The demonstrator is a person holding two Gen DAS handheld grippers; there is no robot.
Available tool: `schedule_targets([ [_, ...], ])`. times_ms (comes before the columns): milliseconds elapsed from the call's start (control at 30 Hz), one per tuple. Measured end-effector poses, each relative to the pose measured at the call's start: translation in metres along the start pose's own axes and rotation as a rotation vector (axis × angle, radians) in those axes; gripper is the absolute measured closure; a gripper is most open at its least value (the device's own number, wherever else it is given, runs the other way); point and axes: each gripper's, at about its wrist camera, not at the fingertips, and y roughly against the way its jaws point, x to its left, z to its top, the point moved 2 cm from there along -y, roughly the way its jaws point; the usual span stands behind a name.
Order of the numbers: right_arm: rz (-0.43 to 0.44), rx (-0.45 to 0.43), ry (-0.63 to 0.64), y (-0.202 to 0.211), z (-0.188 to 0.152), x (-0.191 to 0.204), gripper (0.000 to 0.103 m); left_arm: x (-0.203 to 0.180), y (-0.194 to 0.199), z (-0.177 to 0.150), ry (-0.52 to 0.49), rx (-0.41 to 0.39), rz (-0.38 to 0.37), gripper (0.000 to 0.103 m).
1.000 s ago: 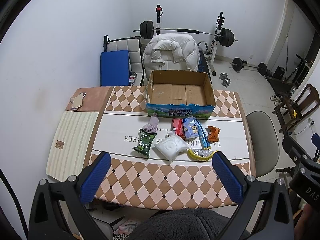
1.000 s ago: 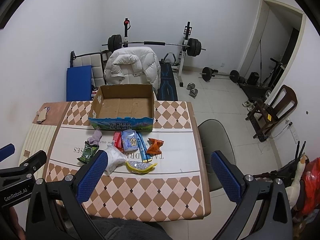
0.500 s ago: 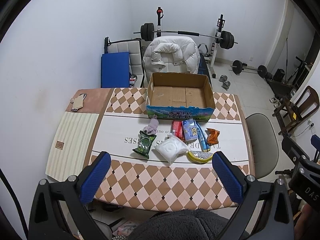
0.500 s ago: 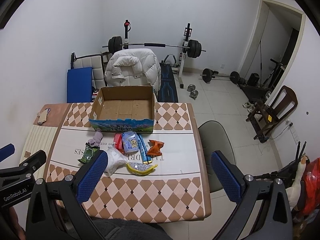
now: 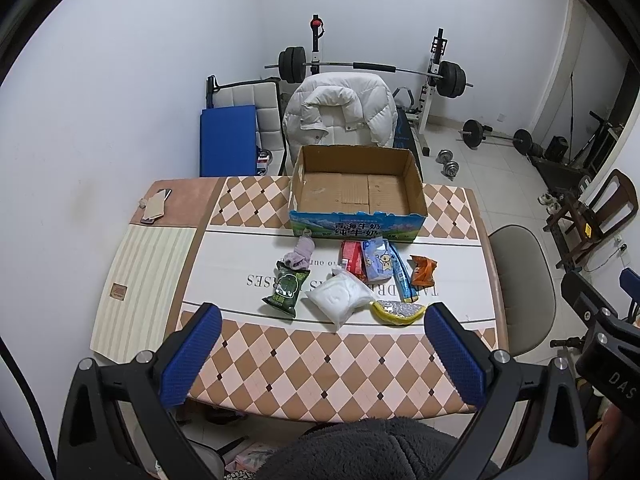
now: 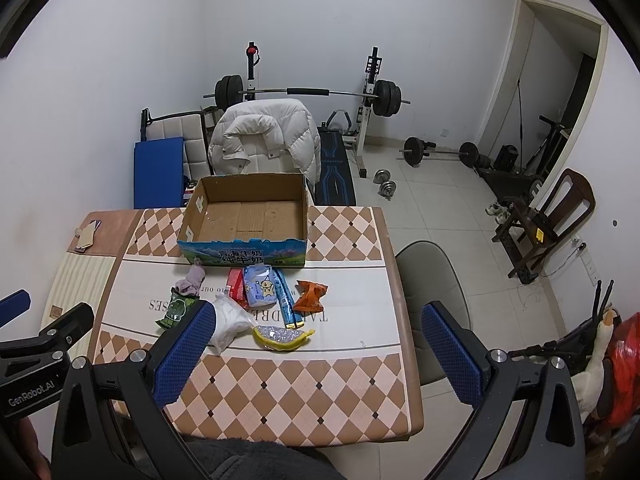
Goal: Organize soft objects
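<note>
An open empty cardboard box (image 5: 356, 192) (image 6: 248, 216) stands at the far side of the table (image 5: 320, 364). In front of it lie soft items: a lilac sock (image 5: 300, 254), a green packet (image 5: 286, 288), a white pouch (image 5: 340, 298) (image 6: 230, 322), a red packet (image 5: 352, 258), a pale blue pack (image 5: 378, 262), a blue tube (image 5: 402, 280), an orange packet (image 5: 424, 270) (image 6: 311, 295) and a yellow-rimmed silver packet (image 5: 396, 312) (image 6: 282, 336). My left gripper (image 5: 322, 350) and right gripper (image 6: 318, 350) are both open and empty, held high above the table's near edge.
A phone and card (image 5: 154, 206) lie at the table's far left. A chair with a white puffer jacket (image 5: 340, 114) stands behind the box. A grey chair (image 6: 432, 280) stands at the table's right. Weights and a barbell rack (image 6: 304, 92) fill the room behind.
Both grippers have drawn slightly back and up, so the table looks a little farther away. Nothing on the table has moved.
</note>
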Motion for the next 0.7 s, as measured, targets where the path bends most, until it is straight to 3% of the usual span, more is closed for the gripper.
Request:
schedule_targets([
  [700,0.000,-0.007,0.002,0.003,0.003,-0.002,0.000,-0.001,0.003,-0.004,0.006,-0.024,0.003,0.000],
])
